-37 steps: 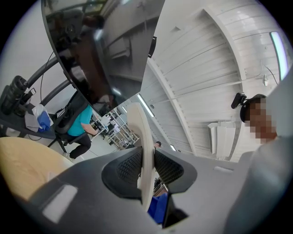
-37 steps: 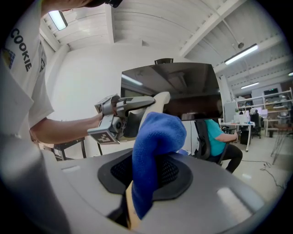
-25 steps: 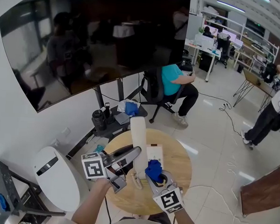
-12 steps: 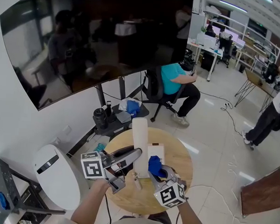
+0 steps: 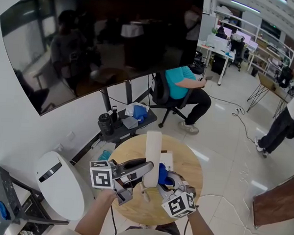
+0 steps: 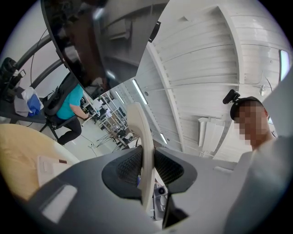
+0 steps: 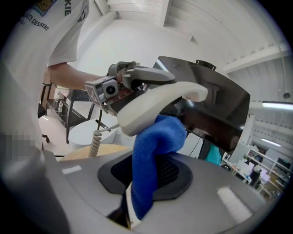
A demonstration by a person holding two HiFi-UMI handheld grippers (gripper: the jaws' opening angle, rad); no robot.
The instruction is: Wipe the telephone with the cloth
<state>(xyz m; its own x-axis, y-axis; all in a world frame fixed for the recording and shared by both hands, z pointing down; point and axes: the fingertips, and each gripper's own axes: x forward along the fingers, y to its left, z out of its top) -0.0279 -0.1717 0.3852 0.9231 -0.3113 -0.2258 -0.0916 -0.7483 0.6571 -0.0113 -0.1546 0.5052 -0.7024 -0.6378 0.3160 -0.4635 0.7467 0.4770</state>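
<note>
The telephone's white handset (image 5: 152,153) stands nearly upright above the round wooden table (image 5: 188,168), with my left gripper (image 5: 143,169) shut on its lower part. In the left gripper view the handset (image 6: 141,146) shows edge-on between the jaws. My right gripper (image 5: 166,182) is shut on a blue cloth (image 5: 162,174), which presses against the handset's right side. In the right gripper view the cloth (image 7: 155,146) rises from the jaws and touches the underside of the handset (image 7: 155,103). A coiled cord (image 7: 95,144) hangs from the handset. The white telephone base (image 5: 166,159) lies on the table behind.
A large dark screen (image 5: 92,43) hangs on the wall behind the table. A low black stand (image 5: 118,125) with small items is past the table's far edge, and a white rounded unit (image 5: 60,183) is at the left. A person sits on a chair (image 5: 180,87); another stands far right (image 5: 284,117).
The handset has shifted right and stands more upright. The right gripper has rolled, and the blue cloth has moved in against the handset, partly hidden behind it.
</note>
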